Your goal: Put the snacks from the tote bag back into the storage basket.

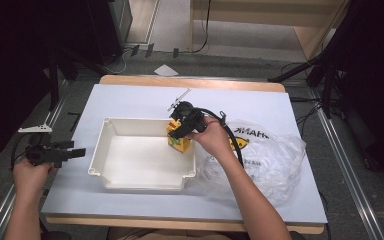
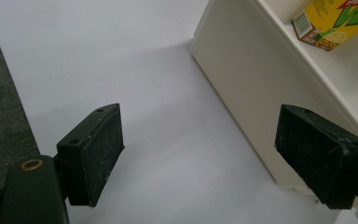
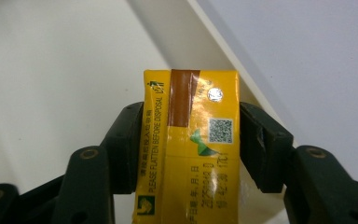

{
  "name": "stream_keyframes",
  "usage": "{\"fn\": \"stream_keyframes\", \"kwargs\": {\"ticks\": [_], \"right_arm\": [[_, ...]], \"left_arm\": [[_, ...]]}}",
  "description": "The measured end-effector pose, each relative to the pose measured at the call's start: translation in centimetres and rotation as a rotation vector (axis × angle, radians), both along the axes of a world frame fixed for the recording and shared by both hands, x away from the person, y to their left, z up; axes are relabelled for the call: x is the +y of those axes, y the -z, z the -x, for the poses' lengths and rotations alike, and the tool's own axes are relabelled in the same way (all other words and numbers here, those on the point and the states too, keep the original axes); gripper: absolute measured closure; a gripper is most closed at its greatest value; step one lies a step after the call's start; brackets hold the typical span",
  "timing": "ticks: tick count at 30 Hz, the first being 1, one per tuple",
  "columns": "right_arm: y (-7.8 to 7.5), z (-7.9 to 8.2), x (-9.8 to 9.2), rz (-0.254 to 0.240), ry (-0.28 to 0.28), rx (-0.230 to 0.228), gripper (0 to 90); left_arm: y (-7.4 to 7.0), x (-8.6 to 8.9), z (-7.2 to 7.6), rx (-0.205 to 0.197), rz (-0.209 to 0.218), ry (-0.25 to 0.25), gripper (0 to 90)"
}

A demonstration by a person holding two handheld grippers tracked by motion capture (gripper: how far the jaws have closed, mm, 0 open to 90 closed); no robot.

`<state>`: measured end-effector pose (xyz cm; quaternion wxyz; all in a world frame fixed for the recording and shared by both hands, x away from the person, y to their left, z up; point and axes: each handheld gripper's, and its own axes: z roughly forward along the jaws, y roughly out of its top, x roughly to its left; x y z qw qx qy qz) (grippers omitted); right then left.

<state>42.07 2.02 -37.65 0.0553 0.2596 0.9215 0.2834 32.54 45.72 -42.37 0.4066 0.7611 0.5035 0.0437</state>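
A yellow juice carton (image 1: pixel 179 143) stands in the far right corner of a white plastic tray (image 1: pixel 145 186). My right gripper (image 1: pixel 178 134) reaches down over it from the right. In the right gripper view the carton (image 3: pixel 191 154) sits between the two black jaws, its top with the foil straw hole facing the camera, and both pads lie against its sides. My left gripper (image 1: pixel 76 152) hovers off the table's left edge, level and pointing at the tray. Its jaws (image 2: pixel 200 154) stand wide apart with nothing between them. The tray wall (image 2: pixel 242 70) and carton (image 2: pixel 335 21) lie ahead of it.
A crumpled clear plastic bag (image 1: pixel 275 160) with black and yellow print lies right of the tray. A white sheet (image 1: pixel 130 97) covers the wooden table. Grey floor (image 2: pixel 0 126) runs beside the left edge, and dark stands ring the table.
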Motion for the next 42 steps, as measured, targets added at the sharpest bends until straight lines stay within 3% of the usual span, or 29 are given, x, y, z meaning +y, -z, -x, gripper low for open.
{"fn": "stream_keyframes", "kwargs": {"ticks": [13, 26, 31, 42], "right_arm": [[-2.2, 1.0, -1.5, -0.037, 0.007, -0.03, 43.5], [-2.1, 1.8, -1.9, -0.022, -0.006, -0.025, 41.8], [-2.5, 2.2, -2.4, -0.04, 0.0, -0.021, 39.2], [-3.1, 3.6, -2.2, -0.061, -0.059, -0.039, 41.4]], "left_arm": [[0.0, -0.3, -0.4, 0.002, -0.004, 0.001, 16.2], [0.1, -0.5, -1.1, 0.001, -0.004, 0.001, 16.2], [0.1, -0.7, -1.4, 0.003, -0.005, 0.004, 16.2], [0.0, -1.1, -1.9, -0.004, 0.014, 0.009, 16.2]]}}
